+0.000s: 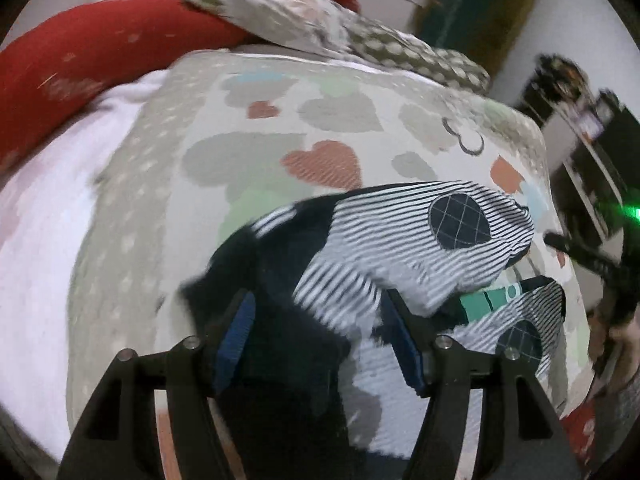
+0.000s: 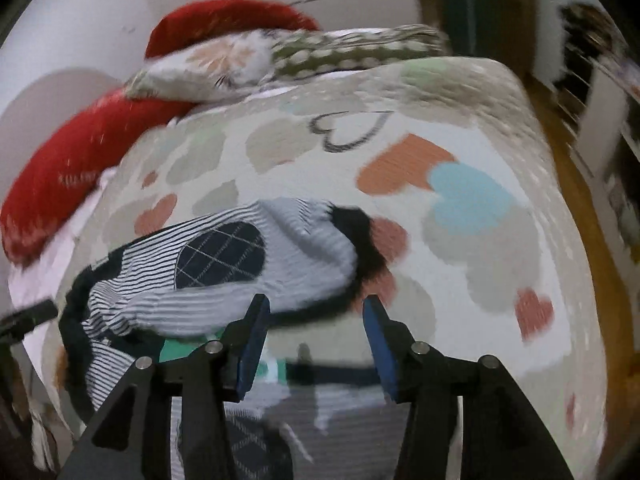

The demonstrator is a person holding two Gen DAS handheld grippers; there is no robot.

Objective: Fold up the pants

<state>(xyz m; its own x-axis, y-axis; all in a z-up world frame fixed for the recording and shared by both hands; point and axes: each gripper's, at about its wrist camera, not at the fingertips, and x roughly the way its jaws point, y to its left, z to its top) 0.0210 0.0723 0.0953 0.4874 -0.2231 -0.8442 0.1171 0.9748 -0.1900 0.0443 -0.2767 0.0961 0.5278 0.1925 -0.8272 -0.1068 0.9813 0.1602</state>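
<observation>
Pants (image 1: pixel 400 240) lie crumpled on the heart-print bedspread (image 1: pixel 240 128), left claw (image 1: pixel 316 336) and right claw (image 2: pixel 314 344) both wide.

My left tongs (image 1: pixel 320 340) are matte black, each arm an angular frame with a triangular cut-out, fixed by round silver screws. Flat blue pads (image 1: pixel 236 340) line the inner faces. My right tongs (image 2: pixel 316 344) match them (same black frames, silver screws and blue pads (image 2: pixel 253 350)).
</observation>
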